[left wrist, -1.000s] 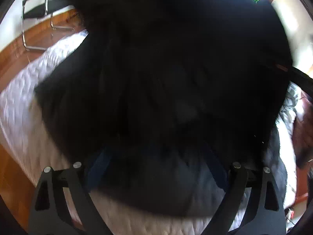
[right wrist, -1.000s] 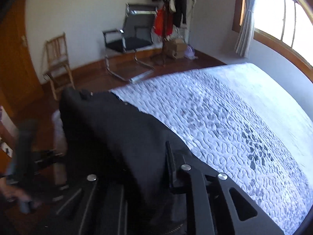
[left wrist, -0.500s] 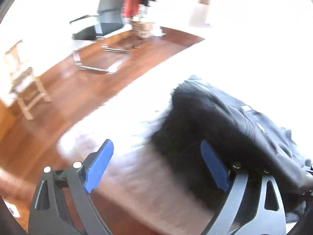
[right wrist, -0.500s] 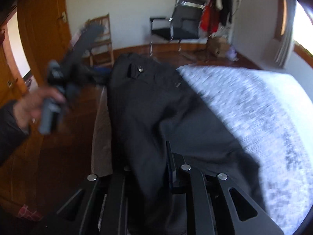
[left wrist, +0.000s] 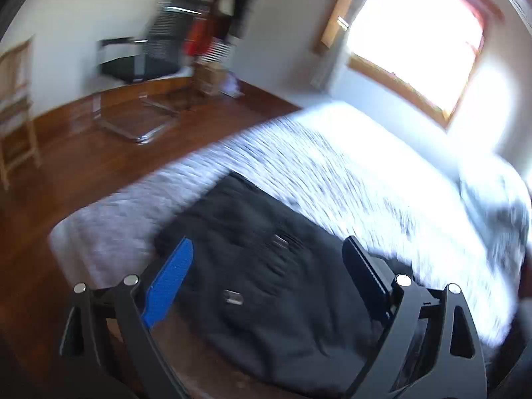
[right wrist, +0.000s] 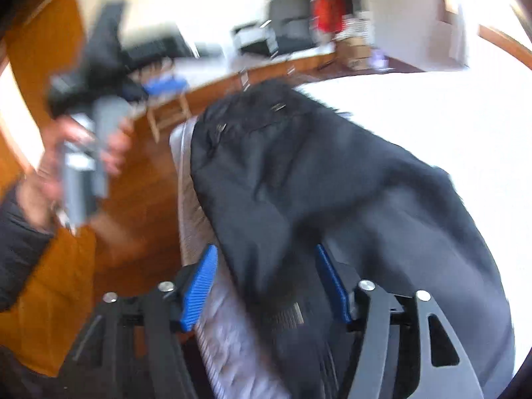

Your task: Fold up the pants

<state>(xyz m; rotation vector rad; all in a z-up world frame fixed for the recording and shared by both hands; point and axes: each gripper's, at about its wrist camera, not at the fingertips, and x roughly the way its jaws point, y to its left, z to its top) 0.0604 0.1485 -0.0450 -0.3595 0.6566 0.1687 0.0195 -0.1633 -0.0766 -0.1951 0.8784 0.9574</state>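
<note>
The black pants (left wrist: 266, 286) lie bunched near the corner of a bed (left wrist: 349, 173) with a white quilted cover, their edge reaching the mattress side. A small metal fastening shows on the cloth; no label or writing can be read in either view, both being blurred.

Left wrist view: the left gripper (left wrist: 267, 272) hangs above the pants with its jaws spread wide, nothing between the blue pad and the dark one; the cloth lies below them, apart. This view alone shows the bright window (left wrist: 419, 33) and the far side of the bed.

Right wrist view: the right gripper (right wrist: 266, 282) points down at the bed's edge. Its jaws have just been opening; the pants lie between the blue pads, which stand off from the cloth and no longer grip it. This view alone shows the left hand (right wrist: 83, 153), in a dark sleeve, wrapped round the grey handle of the left gripper, raised over the wooden floor (right wrist: 139, 206). A black chair (left wrist: 139, 56) appears in both views.
</note>
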